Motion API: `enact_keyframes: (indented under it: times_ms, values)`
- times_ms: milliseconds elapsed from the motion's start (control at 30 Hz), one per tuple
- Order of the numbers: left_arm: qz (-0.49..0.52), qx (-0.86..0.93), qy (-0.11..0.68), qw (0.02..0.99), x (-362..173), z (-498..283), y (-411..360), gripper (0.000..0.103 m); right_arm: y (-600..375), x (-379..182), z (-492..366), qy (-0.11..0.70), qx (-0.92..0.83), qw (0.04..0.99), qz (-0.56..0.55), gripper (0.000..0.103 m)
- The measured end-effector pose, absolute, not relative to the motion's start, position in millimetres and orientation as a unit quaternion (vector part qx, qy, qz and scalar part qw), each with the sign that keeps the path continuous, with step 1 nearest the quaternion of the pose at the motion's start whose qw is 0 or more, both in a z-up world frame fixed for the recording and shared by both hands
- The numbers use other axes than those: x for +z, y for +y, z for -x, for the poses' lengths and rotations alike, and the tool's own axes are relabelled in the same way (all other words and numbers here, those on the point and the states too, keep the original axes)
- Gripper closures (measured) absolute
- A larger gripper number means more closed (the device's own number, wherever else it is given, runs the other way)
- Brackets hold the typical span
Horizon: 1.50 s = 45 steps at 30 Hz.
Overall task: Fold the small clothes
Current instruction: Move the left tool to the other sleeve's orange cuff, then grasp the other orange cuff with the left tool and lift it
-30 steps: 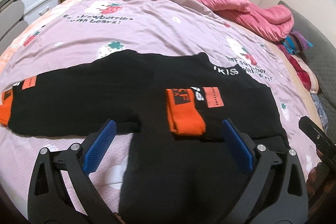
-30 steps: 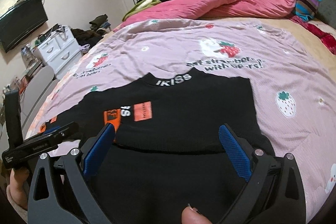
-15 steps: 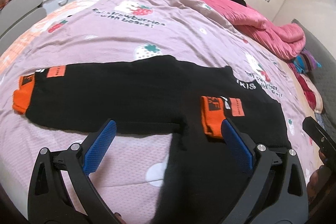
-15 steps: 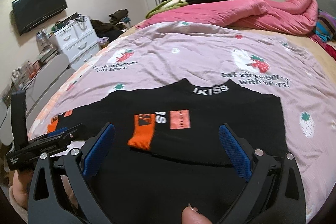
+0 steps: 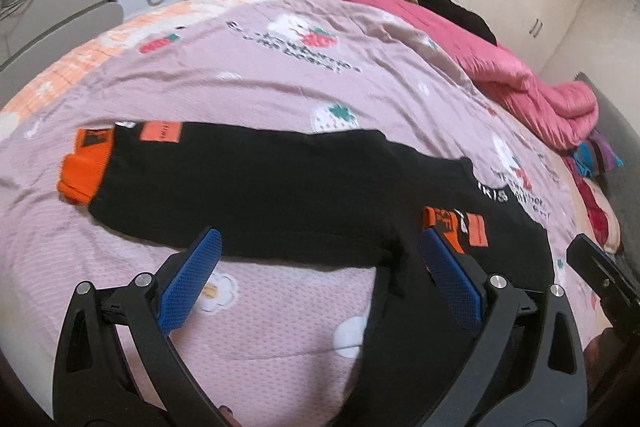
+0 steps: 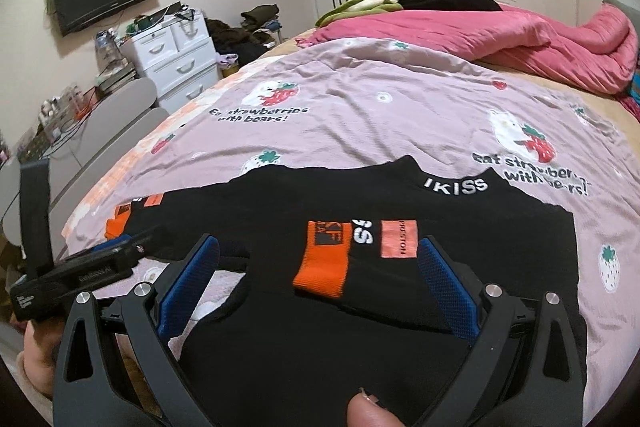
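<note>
A black sweater (image 5: 280,195) with orange cuffs lies flat on the pink strawberry-print bedspread (image 5: 280,83). Its left sleeve stretches out to the left, ending in an orange cuff (image 5: 84,167). Its right sleeve is folded across the body, with its orange cuff (image 6: 324,259) on the chest below the "IKISS" collar (image 6: 456,185). My left gripper (image 5: 320,283) is open and empty, hovering over the sweater's lower left edge. My right gripper (image 6: 318,287) is open and empty above the folded sleeve. The left gripper also shows in the right wrist view (image 6: 80,275).
A pink quilt (image 6: 500,39) with dark and green clothes on top is piled at the far side of the bed. A white drawer unit (image 6: 176,63), grey chair backs (image 6: 112,115) and a wall TV (image 6: 106,1) stand left of the bed. Wardrobes line the far wall.
Both grippers have pulled back and swung left. The outstretched left sleeve and its cuff have come further into the left wrist view. The sweater has not moved.
</note>
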<state>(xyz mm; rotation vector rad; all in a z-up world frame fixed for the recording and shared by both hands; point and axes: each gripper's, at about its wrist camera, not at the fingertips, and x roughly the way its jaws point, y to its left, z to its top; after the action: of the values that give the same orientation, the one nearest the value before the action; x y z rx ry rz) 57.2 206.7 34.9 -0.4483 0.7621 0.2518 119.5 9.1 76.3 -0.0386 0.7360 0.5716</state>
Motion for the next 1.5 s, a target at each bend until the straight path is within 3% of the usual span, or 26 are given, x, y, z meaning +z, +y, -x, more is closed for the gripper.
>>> enact_keyframes:
  times_ms: [1500]
  values:
    - [0.358, 0.248, 0.343, 0.832, -19, -8, 345, 0.009, 130, 43, -121, 0.382, 0.356, 0.85, 0.07, 0.004]
